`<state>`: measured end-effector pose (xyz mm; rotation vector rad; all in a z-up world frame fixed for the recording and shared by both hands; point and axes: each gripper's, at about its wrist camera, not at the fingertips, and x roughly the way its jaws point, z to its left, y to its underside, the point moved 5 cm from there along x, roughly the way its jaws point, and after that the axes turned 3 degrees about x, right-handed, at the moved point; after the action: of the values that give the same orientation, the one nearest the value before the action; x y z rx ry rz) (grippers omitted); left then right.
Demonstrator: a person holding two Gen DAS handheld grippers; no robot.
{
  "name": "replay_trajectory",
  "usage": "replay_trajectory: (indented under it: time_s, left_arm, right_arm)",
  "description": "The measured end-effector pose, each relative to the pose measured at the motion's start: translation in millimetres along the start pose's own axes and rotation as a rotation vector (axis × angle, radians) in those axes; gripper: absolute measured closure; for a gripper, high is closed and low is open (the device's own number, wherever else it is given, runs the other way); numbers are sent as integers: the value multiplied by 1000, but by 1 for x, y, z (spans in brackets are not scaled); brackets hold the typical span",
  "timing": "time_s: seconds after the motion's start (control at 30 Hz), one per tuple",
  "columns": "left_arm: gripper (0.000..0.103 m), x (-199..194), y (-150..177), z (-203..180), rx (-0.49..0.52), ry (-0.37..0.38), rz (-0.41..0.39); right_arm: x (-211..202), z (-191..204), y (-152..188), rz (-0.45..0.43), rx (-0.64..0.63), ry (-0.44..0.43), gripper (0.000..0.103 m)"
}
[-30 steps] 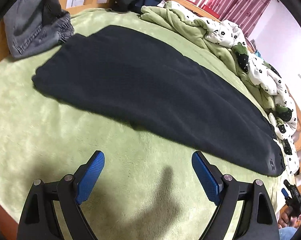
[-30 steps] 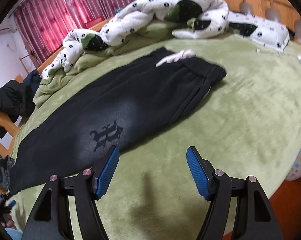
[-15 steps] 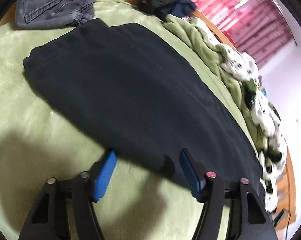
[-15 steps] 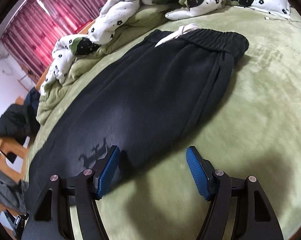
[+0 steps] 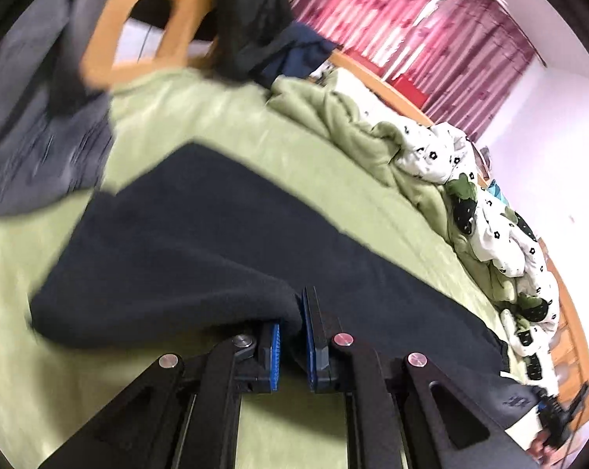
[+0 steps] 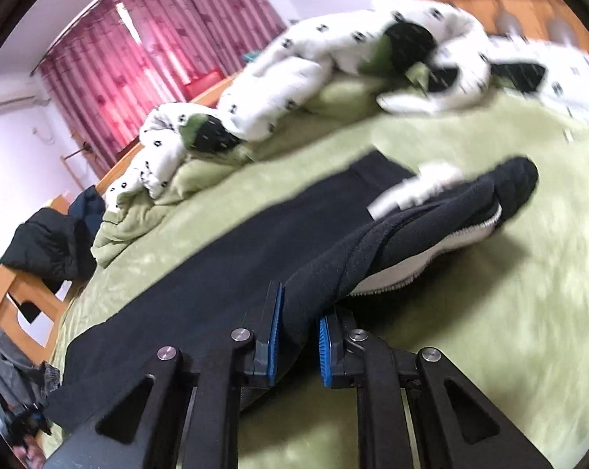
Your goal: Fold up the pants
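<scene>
Both of my grips bite the pants (image 5: 200, 242) on the bed (image 5: 224, 117): left hand-held gripper (image 5: 292, 336) clamped near the hem, right hand-held gripper (image 6: 298, 336) near the waistband at 1 o'clock, near edge raised, likely for a lengthwise fold.

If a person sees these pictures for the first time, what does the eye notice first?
The black pants stretched across the green blanket, their near edge pinched by the right tongs and the left tongs. Behind them, a white spotted quilt lies bunched before red curtains.
</scene>
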<state>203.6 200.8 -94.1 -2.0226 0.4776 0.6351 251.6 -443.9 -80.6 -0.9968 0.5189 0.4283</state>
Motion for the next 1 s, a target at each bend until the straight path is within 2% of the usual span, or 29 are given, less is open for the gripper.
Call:
replay_trajectory:
  time_s: [0.17, 0.33, 0.47, 0.53, 0.6, 0.63, 0.7, 0.77, 0.83, 0.87, 1.0]
  left_arm:
    - [93, 34, -37, -25, 85, -65, -41]
    - [93, 84, -64, -30, 78, -126, -54]
    - [93, 121, -65, -33, 115, -186, -50]
    - [92, 140, -58, -32, 128, -208, -23]
    - [82, 157, -49, -32, 125, -218, 13]
    - [69, 162, -46, -33, 127, -217, 29]
    - [56, 165, -39, -37, 136, -203, 58]
    - [43, 156, -33, -44, 160, -191, 60]
    - [36, 143, -25, -49, 181, -185, 65]
    - [36, 135, -20, -51, 196, -175, 68]
    - [32, 90, 3, -48, 244, -172, 81]
  right_arm:
    - [22, 28, -35, -18, -84, 0, 87]
    - [66, 50, -59, -34, -162, 15, 87]
    - [112, 53, -66, -27, -197, 42, 87]
    - [137, 56, -66, -20, -213, 70, 86]
    - [157, 59, -61, -5, -231, 99, 84]
    - [167, 59, -58, 10, -237, 114, 81]
    - [179, 59, -52, 42, -249, 136, 65]
    - [181, 61, -44, 59, -268, 149, 58]
    - [171, 62, -38, 59, -282, 151, 53]
    - [162, 63, -35, 57, -292, 150, 51]
    - [116, 57, -17, 57, -341, 162, 50]
